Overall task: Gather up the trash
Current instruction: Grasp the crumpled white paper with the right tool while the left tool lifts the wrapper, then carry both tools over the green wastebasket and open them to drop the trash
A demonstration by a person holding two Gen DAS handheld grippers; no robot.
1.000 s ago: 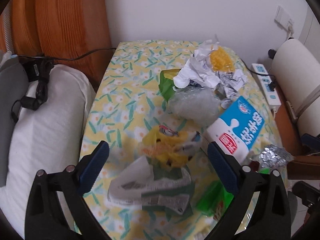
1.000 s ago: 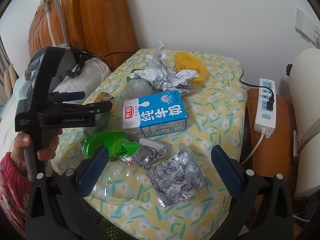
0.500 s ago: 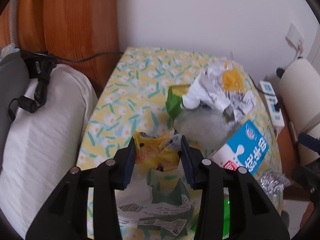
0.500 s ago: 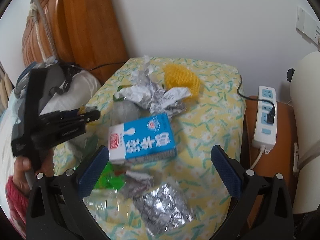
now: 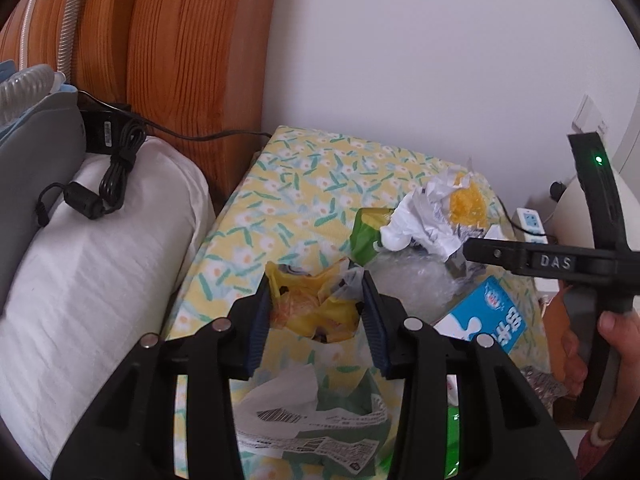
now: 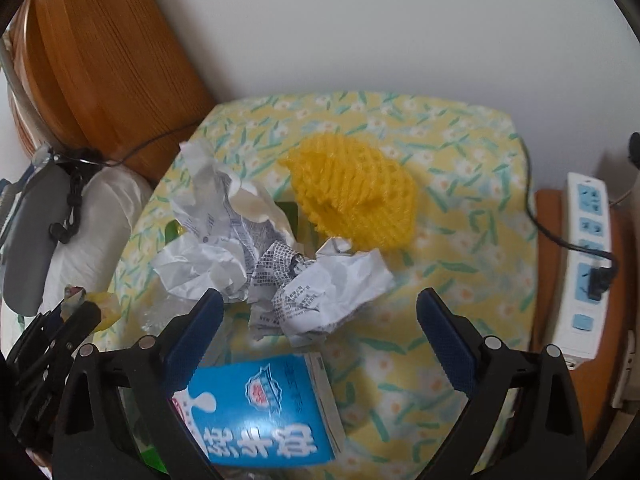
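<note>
1. Far left in the left wrist view, a white pillow [image 5: 92, 264] lies against the wooden headboard [image 5: 172, 48], with a black power adapter [image 5: 106, 132] and its coiled cable on top
2. Over on the floral tablecloth [image 5: 304, 168], the left gripper [image 5: 316, 312] is clamped on a crumpled yellow wrapper [image 5: 316, 304], both blue pads pressing its sides; whether the wrapper is clear of the cloth is hard to tell from this angle
3. Just under that gripper lies a green-and-white printed wrapper [image 5: 320, 420], flat on the cloth
4. Moving right, a green packet [image 5: 366, 236] sits beside a wad of crumpled white paper [image 5: 416, 220], with clear plastic film [image 5: 412, 284] below them
5. In the right wrist view the right gripper [image 6: 316, 316] hangs over the pile, jaws wide and just beginning to close, the crumpled paper and the top of the blue milk carton [image 6: 260, 412] between them, neither pad touching
6. Behind the paper, a yellow foam net [image 6: 352, 196] rests on the cloth
7. Far right, a white power strip [image 6: 588, 264] lies on a brown surface beside the table, one black plug in it
</note>
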